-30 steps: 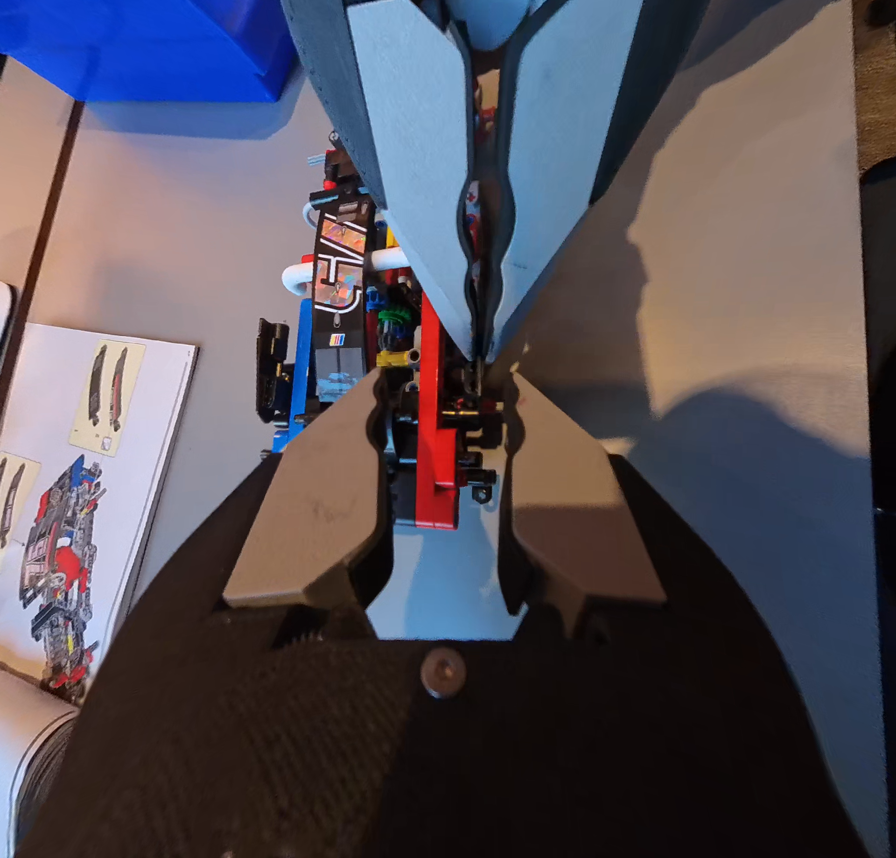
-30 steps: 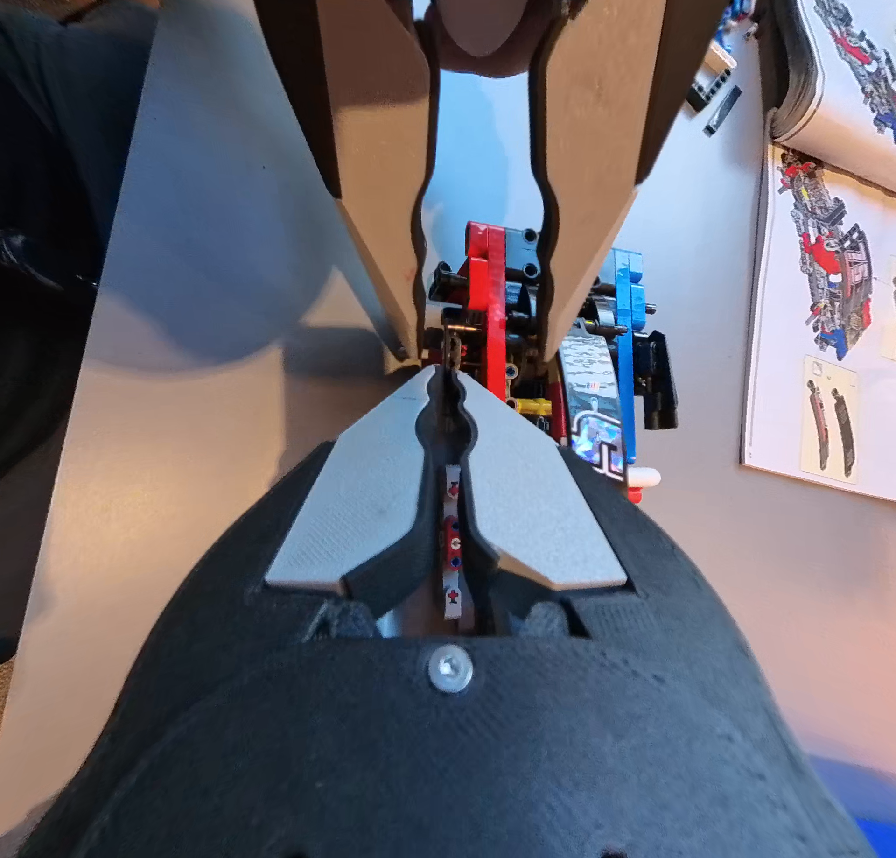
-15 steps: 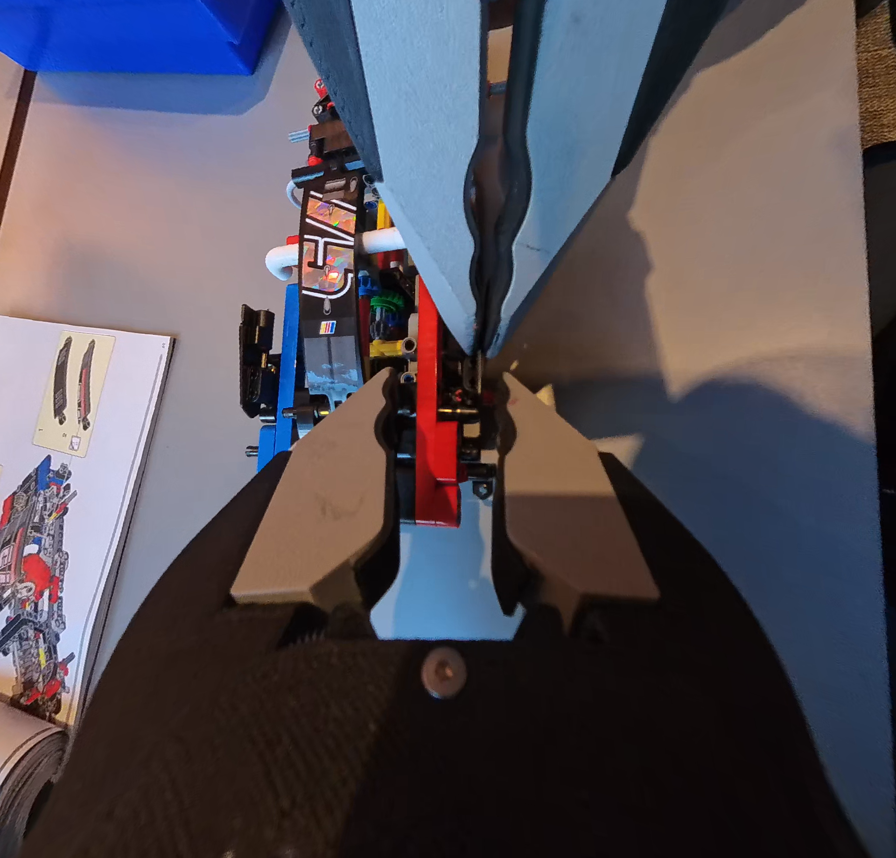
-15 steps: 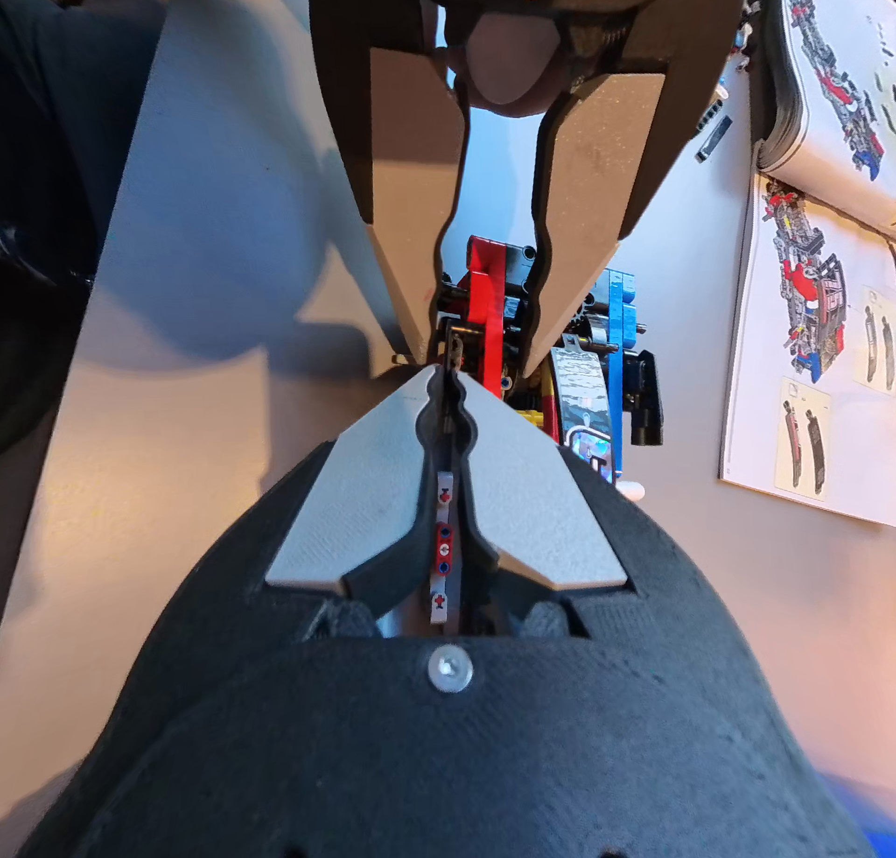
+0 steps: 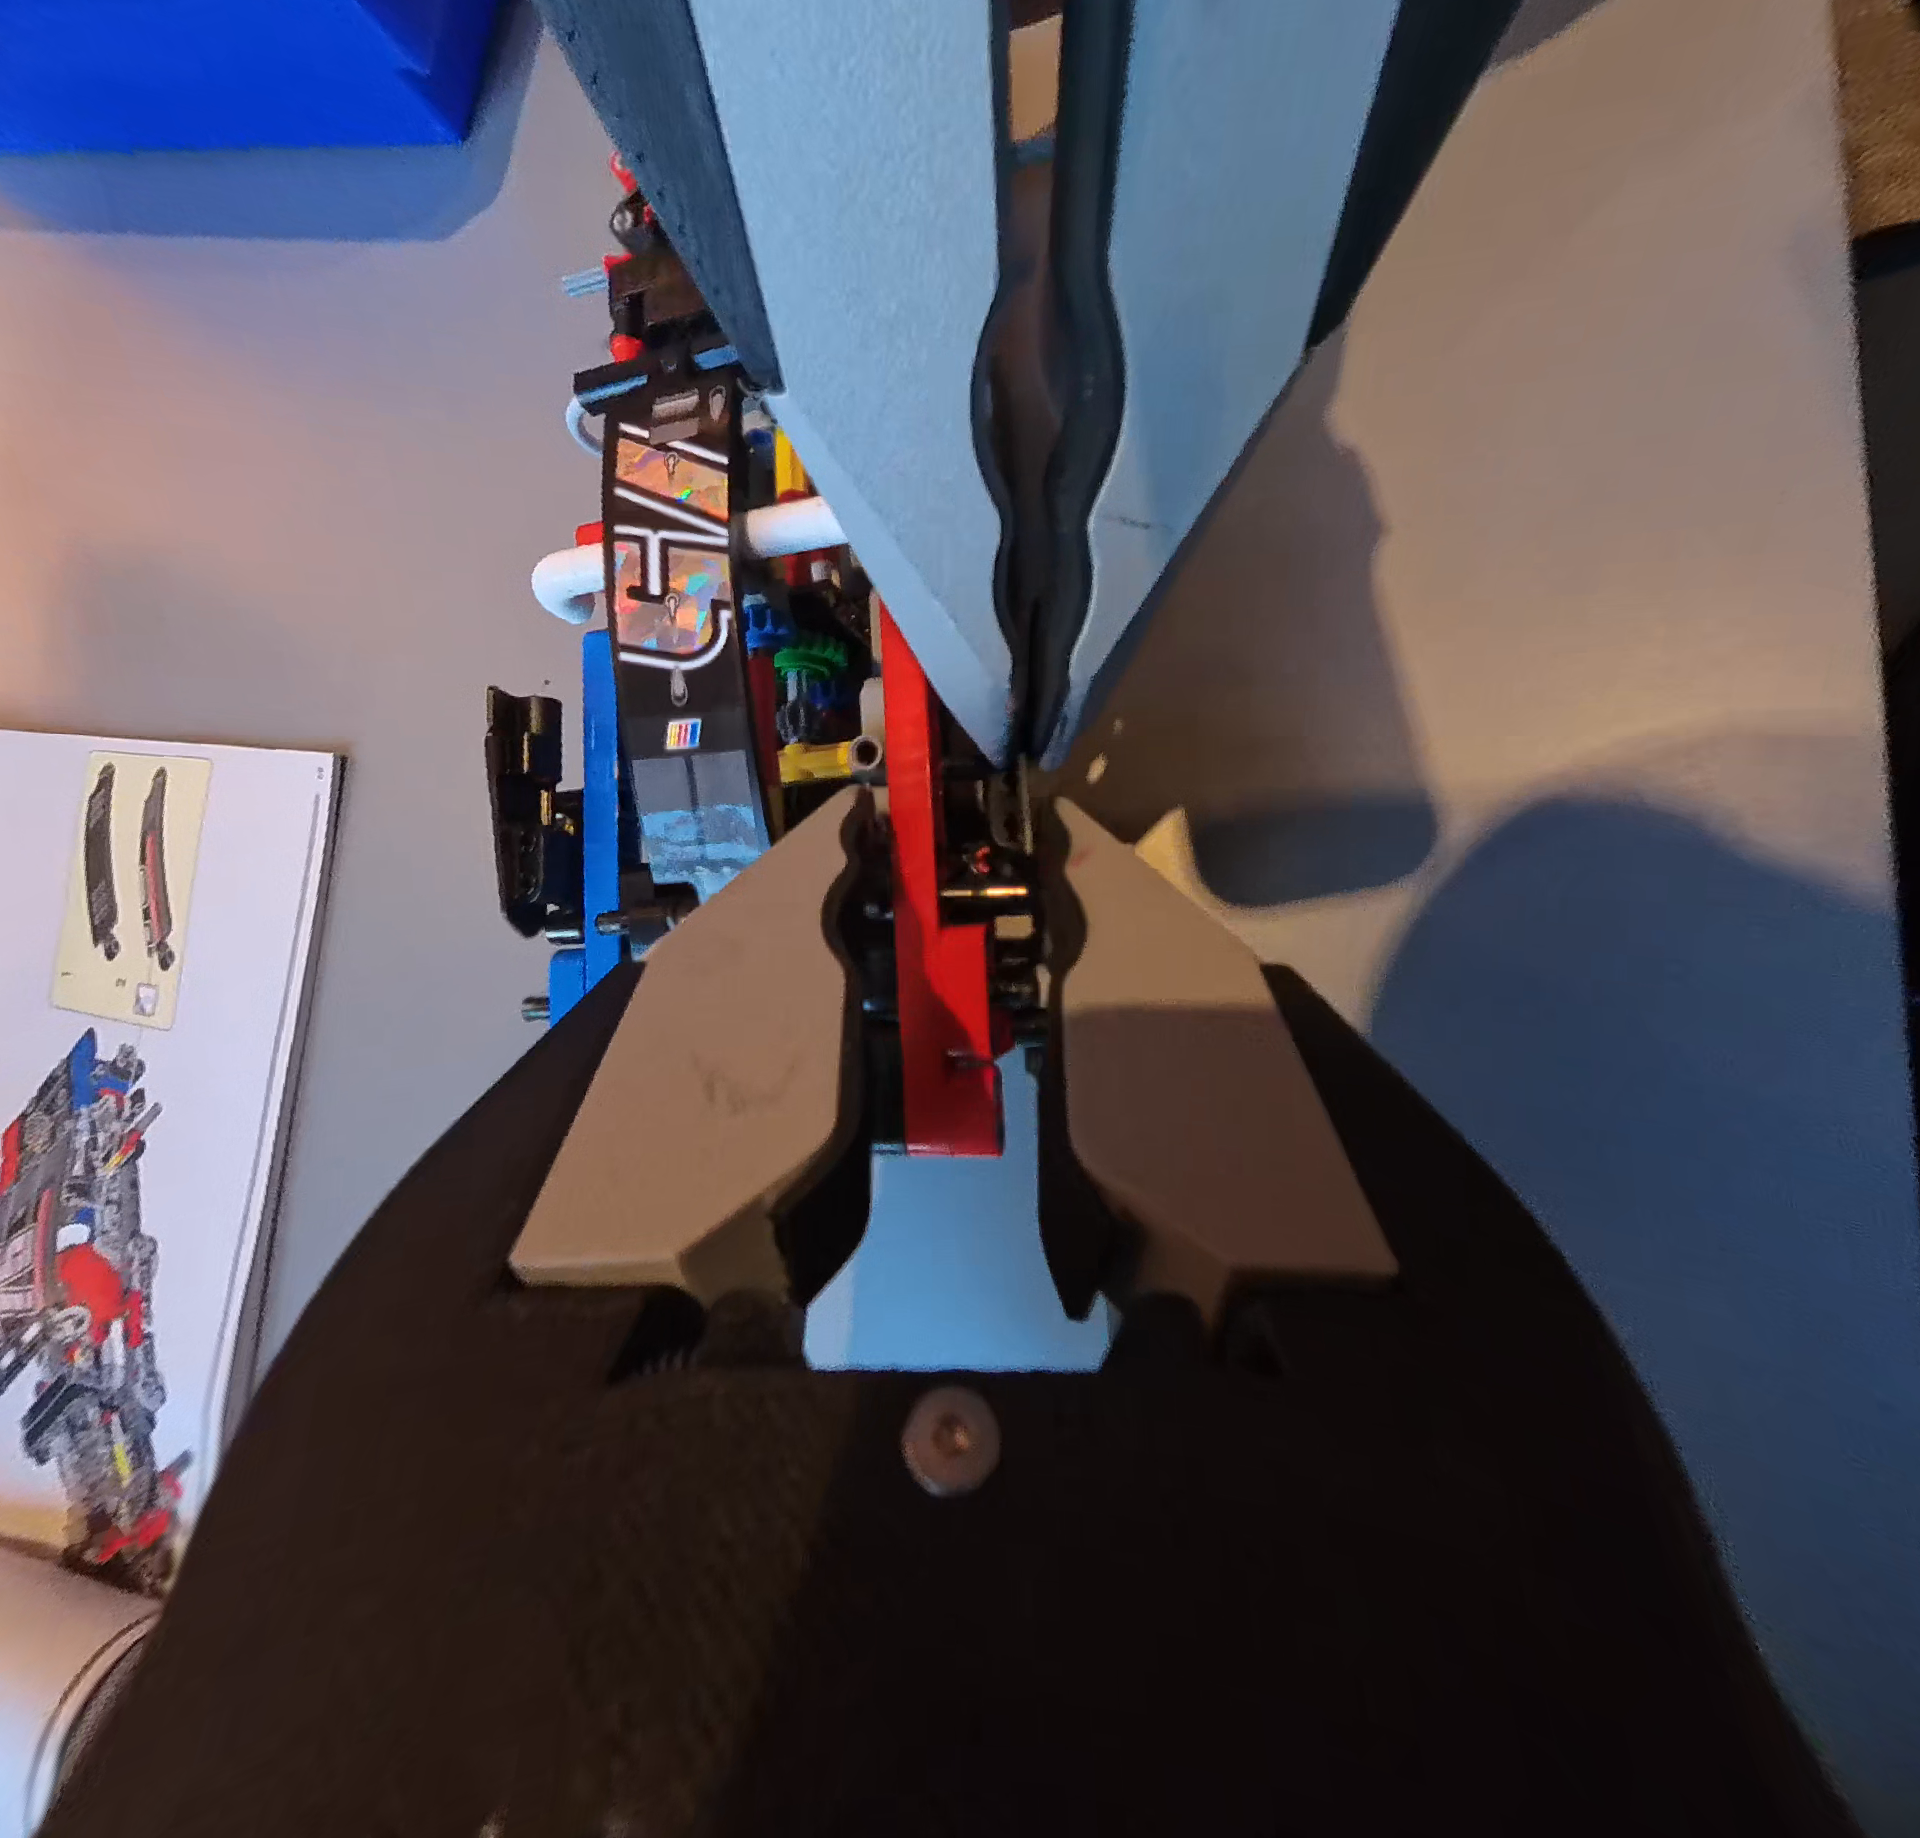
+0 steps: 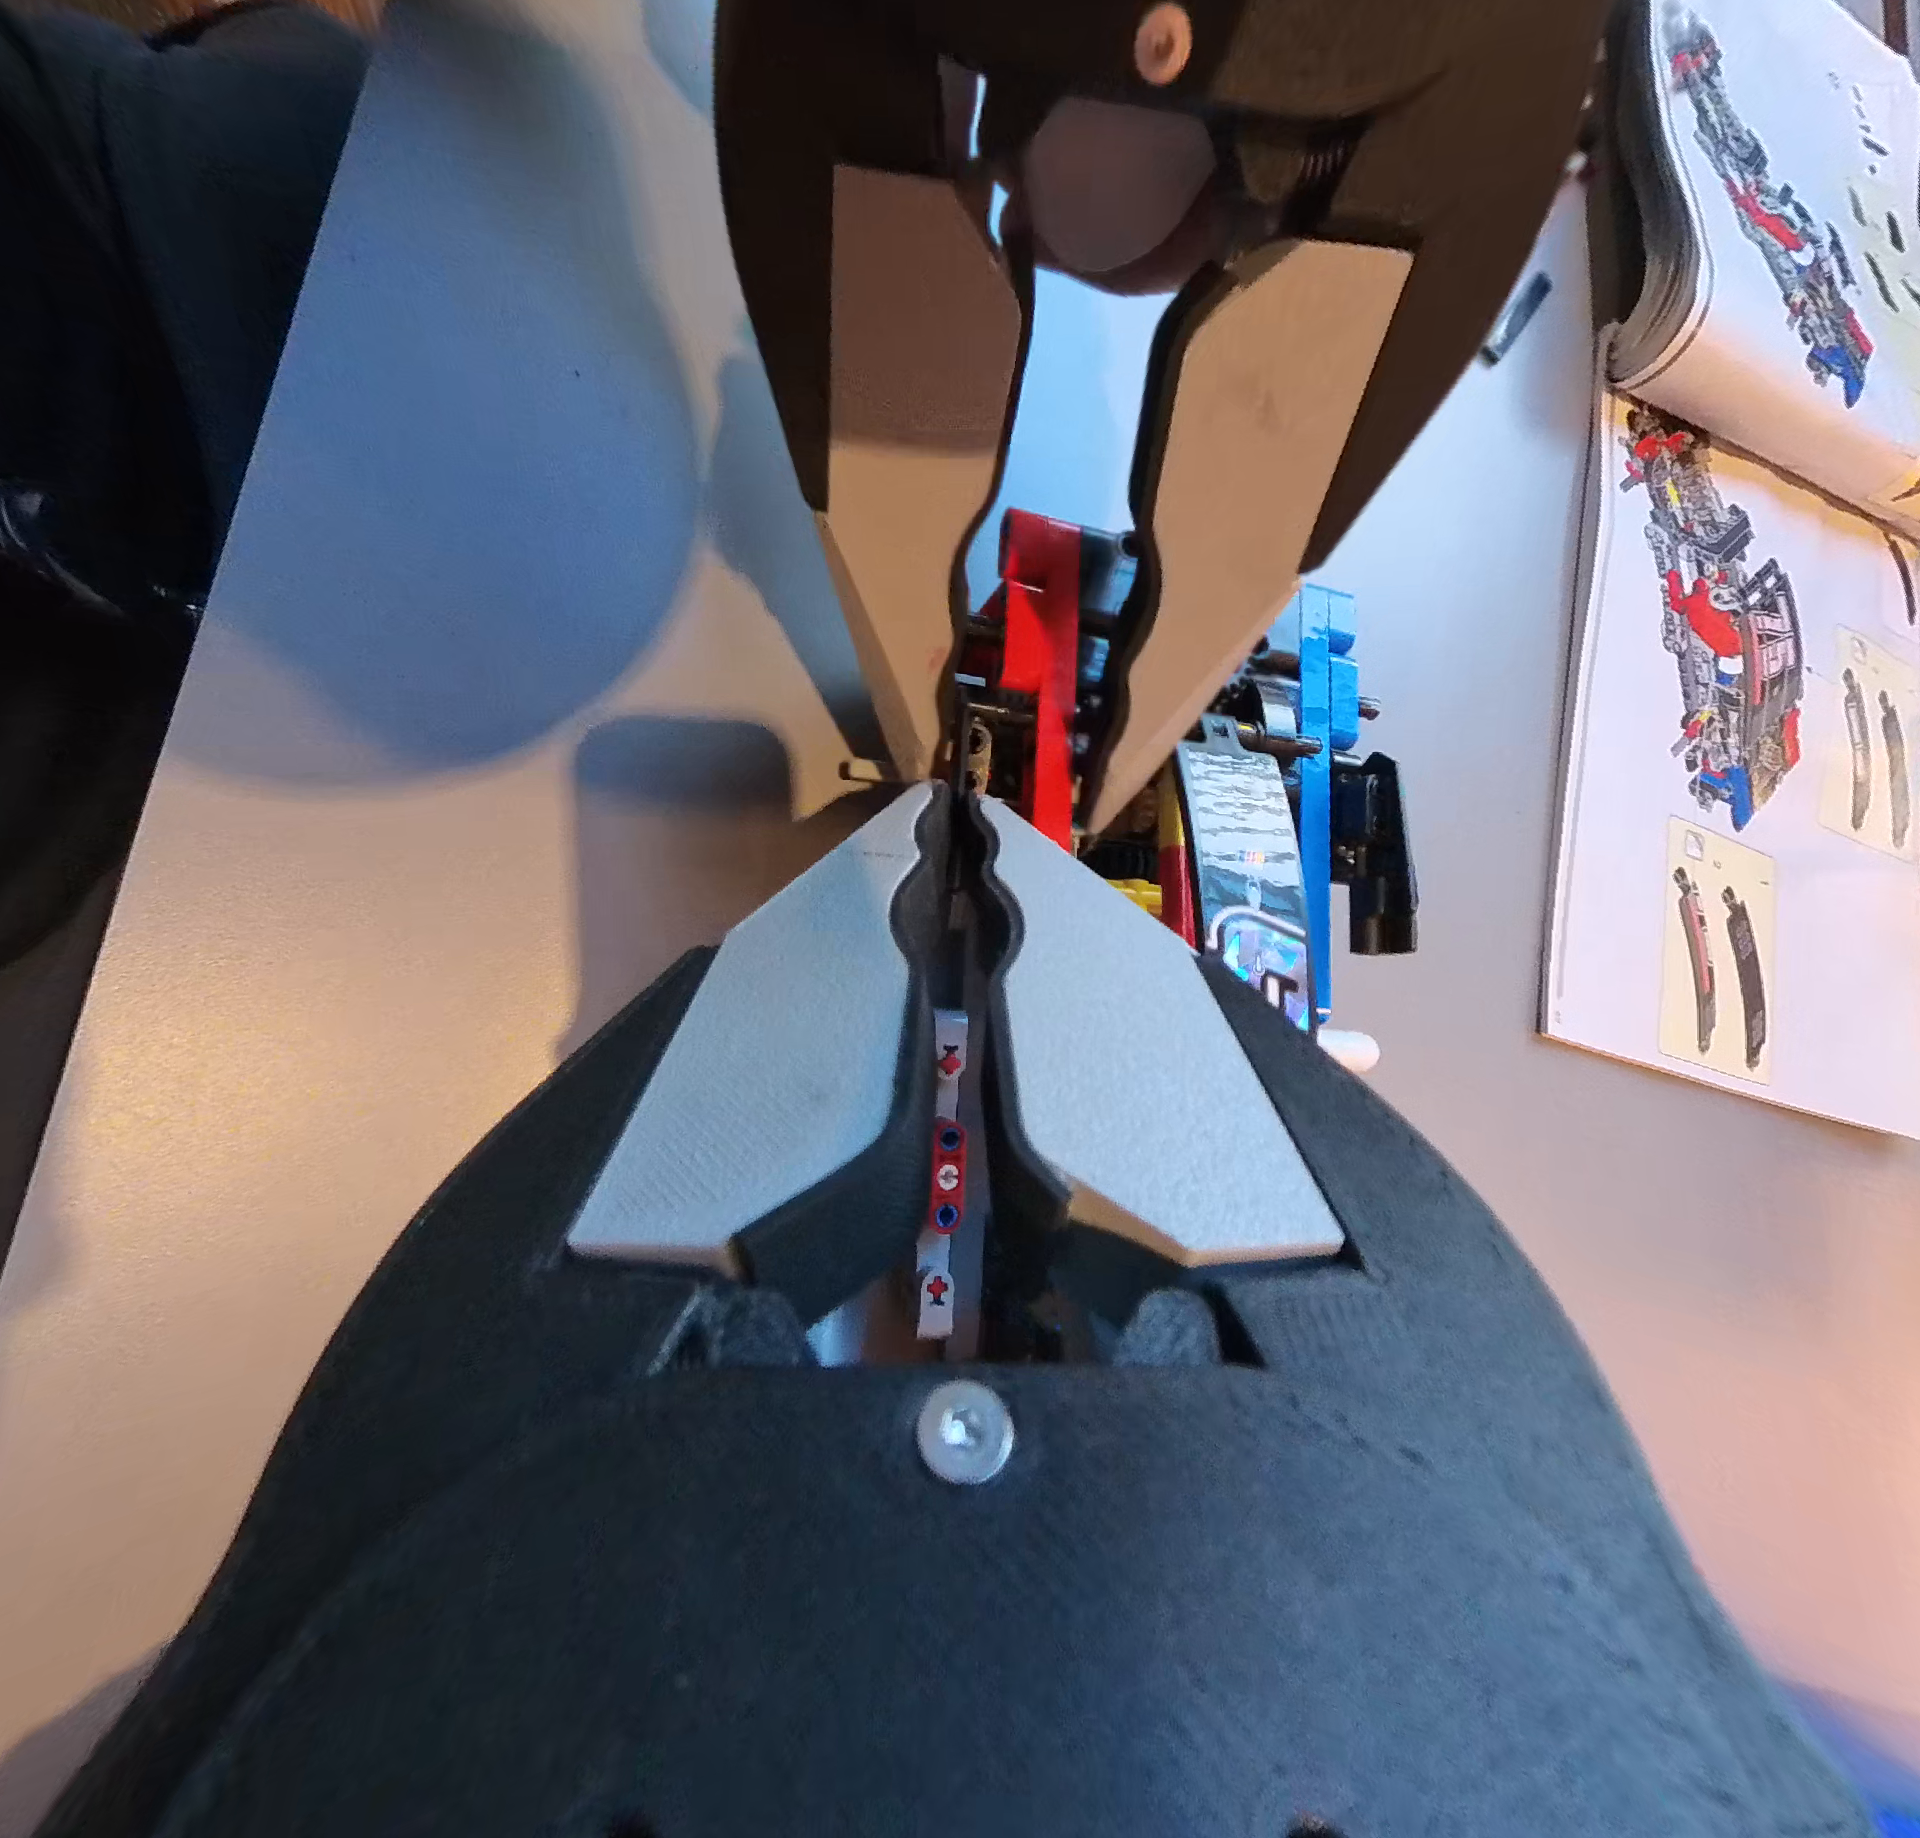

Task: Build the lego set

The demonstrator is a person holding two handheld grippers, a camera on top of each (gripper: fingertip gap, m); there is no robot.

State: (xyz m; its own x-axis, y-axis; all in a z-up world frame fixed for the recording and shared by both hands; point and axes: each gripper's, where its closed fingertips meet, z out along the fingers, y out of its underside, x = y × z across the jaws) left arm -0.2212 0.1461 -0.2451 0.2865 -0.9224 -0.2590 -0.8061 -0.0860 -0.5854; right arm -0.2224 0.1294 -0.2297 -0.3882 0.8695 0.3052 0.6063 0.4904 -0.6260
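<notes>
1. Nearest in the left wrist view, the left gripper (image 5: 951, 853) has its fingers (image 5: 717, 1050) clamped around the near end of the lego model (image 5: 940, 967), one on each side of the model's red beam (image 5: 935, 1009). The model rests on the grey surface (image 5: 1558, 593).
2. Nearest in the right wrist view, the right gripper (image 6: 951, 801) has its fingers pressed tight together on a thin grey strip piece (image 6: 948, 1175) carrying small red and blue connectors. The strip's dark tip meets the model just beside the red beam.
3. Compared with a second ago, the two grippers have drawn closer together, tip to tip over the model. The left fingers now reach further along the red beam, and the right gripper has pushed the strip's tip in against the model.
4. This looks like the seating step: one gripper braces the model while the other presses the piece home. Whether it has clicked in cannot be told.
5. Beyond the red beam lie a black stickered panel (image 5: 675, 583), a blue beam (image 5: 600, 801) and a white tube (image 5: 561, 583), all part of the model.
6. Farther from the model, an open instruction booklet (image 5: 208, 957) lies on the surface, and a blue bin (image 5: 229, 22) stands past it.
</notes>
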